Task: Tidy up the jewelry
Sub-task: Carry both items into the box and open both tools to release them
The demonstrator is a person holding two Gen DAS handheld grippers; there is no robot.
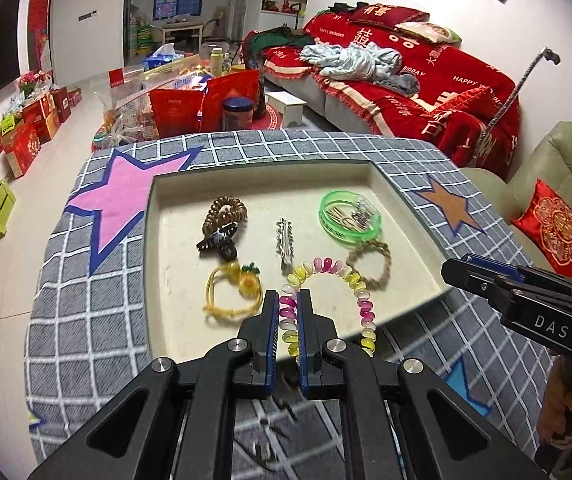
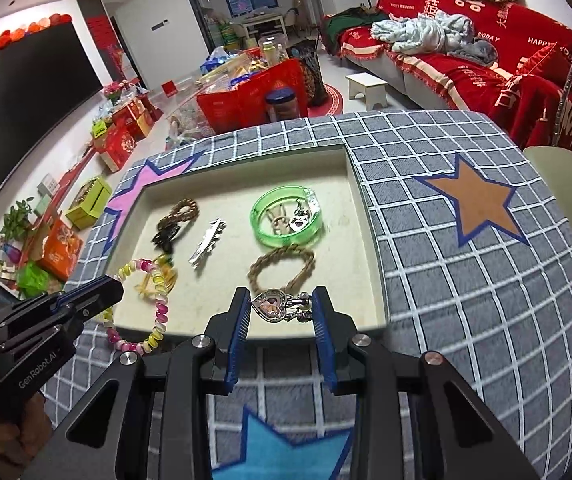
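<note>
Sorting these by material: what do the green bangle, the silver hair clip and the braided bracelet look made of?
Green bangle: translucent glossy plastic, probably; light passes through it.
Silver hair clip: shiny metal by its bright reflections, though possibly plated.
Braided bracelet: matte tan twisted fibre, like cord or hemp.

Lying open across the middle of the shallow cream rectangular tray point(image 2: 360, 216): a bare strip between the silver toothed metal hair clip point(image 2: 207, 243) and the translucent green plastic bangle point(image 2: 287, 221). Crowding the near edge: the pink-and-yellow coiled plastic hair tie point(image 1: 328, 276), the braided tan rope ring point(image 2: 282, 266) and the silver heart-shaped pendant point(image 2: 272, 305). Blocking the left side: the brown spiral hair tie point(image 1: 224, 214), black claw clip point(image 1: 218, 245) and yellow cord tie point(image 1: 232, 290).
</note>
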